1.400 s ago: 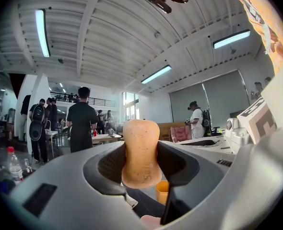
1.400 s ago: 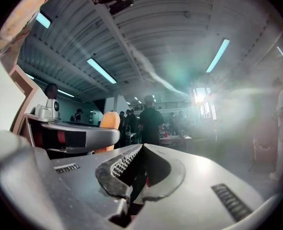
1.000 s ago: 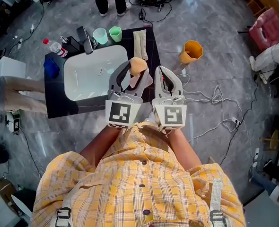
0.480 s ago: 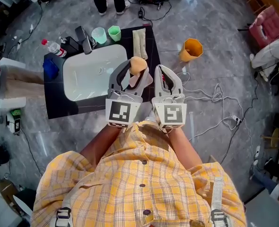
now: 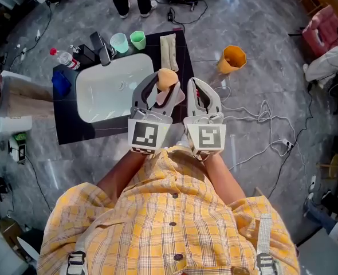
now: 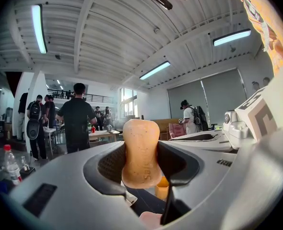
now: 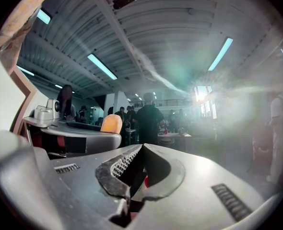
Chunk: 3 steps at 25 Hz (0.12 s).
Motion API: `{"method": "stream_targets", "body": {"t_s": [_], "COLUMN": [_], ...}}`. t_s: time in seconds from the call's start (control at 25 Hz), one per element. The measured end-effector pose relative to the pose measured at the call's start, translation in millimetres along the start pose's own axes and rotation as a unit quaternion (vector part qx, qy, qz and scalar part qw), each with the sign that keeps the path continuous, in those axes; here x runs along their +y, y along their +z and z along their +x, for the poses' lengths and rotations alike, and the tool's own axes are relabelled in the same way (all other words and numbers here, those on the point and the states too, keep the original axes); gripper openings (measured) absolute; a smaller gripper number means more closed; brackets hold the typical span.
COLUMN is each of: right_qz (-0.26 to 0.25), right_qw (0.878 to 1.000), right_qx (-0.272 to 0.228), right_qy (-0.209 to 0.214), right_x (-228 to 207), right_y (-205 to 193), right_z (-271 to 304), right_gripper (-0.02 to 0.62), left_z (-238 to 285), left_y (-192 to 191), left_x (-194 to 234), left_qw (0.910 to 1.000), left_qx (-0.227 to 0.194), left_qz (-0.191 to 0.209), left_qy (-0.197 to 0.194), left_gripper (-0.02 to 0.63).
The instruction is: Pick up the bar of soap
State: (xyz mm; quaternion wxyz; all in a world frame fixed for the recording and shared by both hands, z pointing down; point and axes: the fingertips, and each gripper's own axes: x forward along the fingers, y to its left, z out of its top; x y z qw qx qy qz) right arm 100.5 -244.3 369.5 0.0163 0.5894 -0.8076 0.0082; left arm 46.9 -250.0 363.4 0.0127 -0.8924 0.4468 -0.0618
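1. The left gripper [image 5: 166, 85] has its jaws clamped on the bar of soap [image 6: 141, 150], an orange, waisted bar standing upright between them.
2. Pressed-in lettering on the soap starts "Sa"; the rest is unreadable.
3. In the head view the soap sits above the worktop's [image 5: 66, 132] right edge, just beside the white sink [image 5: 94, 105].
4. The right gripper [image 5: 196, 86] is alongside, with its jaws together and nothing between them.
5. Two green cups [image 5: 129, 40] and a folded cloth [image 5: 170, 51] line the back edge.
6. A red-capped bottle [image 5: 66, 57] lies at the back left corner; its label is unreadable.
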Motion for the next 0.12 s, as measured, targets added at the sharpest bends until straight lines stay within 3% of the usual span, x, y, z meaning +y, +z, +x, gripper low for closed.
{"method": "stream_targets", "body": {"t_s": [0.12], "right_qz": [-0.001], "right_qw": [1.0], "right_qx": [0.008], "right_qy": [0.002], "right_x": [-2.2], "right_y": [-1.4], "right_z": [-0.6], "right_gripper": [0.017], "left_z": [2.4], "left_y": [-0.4], "left_x": [-1.7], "left_qw": [1.0], "left_qx": [0.003], "left_qz": [0.0], "left_qy": [-0.001], "left_gripper": [0.204]}}
